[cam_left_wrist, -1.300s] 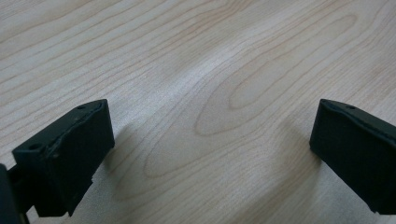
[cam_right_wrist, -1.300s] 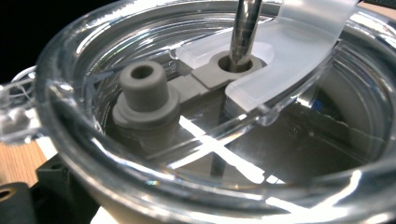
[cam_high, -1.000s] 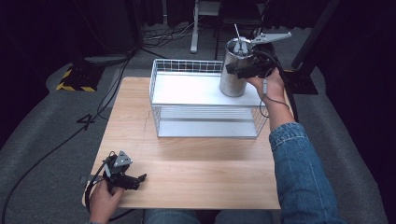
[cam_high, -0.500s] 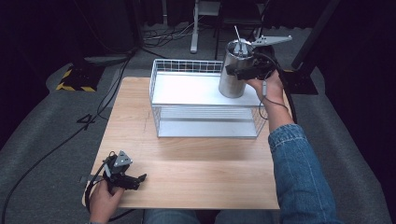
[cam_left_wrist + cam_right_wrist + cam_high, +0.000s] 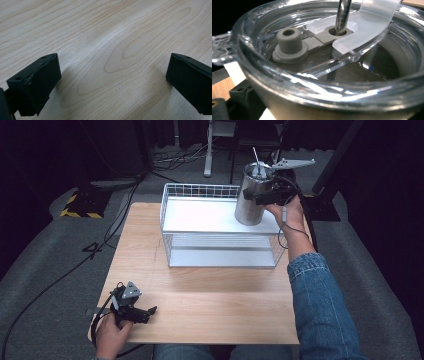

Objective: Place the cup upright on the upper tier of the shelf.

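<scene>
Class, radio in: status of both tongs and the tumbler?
Left tongs open, idle on table. Right tongs at steel tumbler, grip unclear. Tumbler upright on wire rack.

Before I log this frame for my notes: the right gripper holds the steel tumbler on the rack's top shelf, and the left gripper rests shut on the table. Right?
Not quite: the left gripper is open. The left gripper view shows its two jaws wide apart over bare wooden table. The rest stands: in the high view the right gripper holds the steel tumbler on the wire rack's top shelf.

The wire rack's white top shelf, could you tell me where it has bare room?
The white top shelf is bare from its left rim to the steel tumbler. The right back corner is crowded: the right gripper grips the tumbler there.
</scene>
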The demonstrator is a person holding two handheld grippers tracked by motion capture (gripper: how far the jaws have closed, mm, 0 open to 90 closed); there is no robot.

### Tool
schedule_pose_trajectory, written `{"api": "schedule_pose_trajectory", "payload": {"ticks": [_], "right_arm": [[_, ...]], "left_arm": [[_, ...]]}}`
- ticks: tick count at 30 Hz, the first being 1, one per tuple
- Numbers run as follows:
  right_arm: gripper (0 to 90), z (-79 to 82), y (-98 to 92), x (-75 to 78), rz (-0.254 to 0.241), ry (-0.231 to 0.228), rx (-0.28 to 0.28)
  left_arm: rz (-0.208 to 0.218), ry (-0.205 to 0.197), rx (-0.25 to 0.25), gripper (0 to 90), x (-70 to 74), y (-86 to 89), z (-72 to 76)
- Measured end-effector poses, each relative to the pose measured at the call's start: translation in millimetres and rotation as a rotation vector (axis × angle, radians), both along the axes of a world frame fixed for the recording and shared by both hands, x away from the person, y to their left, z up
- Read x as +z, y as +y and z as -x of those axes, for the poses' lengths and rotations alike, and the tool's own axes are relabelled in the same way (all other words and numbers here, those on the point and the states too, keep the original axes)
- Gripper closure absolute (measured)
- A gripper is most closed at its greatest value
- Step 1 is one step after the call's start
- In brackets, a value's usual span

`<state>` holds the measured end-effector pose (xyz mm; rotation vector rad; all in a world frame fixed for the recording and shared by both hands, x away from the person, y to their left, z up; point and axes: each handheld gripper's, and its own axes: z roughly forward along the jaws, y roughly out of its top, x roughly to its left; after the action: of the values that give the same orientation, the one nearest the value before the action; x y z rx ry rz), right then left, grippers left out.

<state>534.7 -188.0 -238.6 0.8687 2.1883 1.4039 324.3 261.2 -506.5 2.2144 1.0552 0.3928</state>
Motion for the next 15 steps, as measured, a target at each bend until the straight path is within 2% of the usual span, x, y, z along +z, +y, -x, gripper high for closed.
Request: {"api": "schedule_pose_trajectory", "payload": {"ticks": [2, 6, 15], "right_arm": [[0.0, -0.4, 0.7, -0.2, 0.005, -0.001, -0.009], [0.0, -1.5, -0.2, -1.8, -0.003, -0.005, -0.002], [0.0, 4.9, -5.2, 4.0, 0.031, -0.017, -0.001]], "left_arm": [[0.0, 0.0, 0.0, 0.2, 0.0, 0.0, 0.0], [0.001, 0.0, 0.0, 0.2, 0.0, 0.0, 0.0], [0.0, 0.0, 0.0, 0.2, 0.0, 0.0, 0.0]]}}
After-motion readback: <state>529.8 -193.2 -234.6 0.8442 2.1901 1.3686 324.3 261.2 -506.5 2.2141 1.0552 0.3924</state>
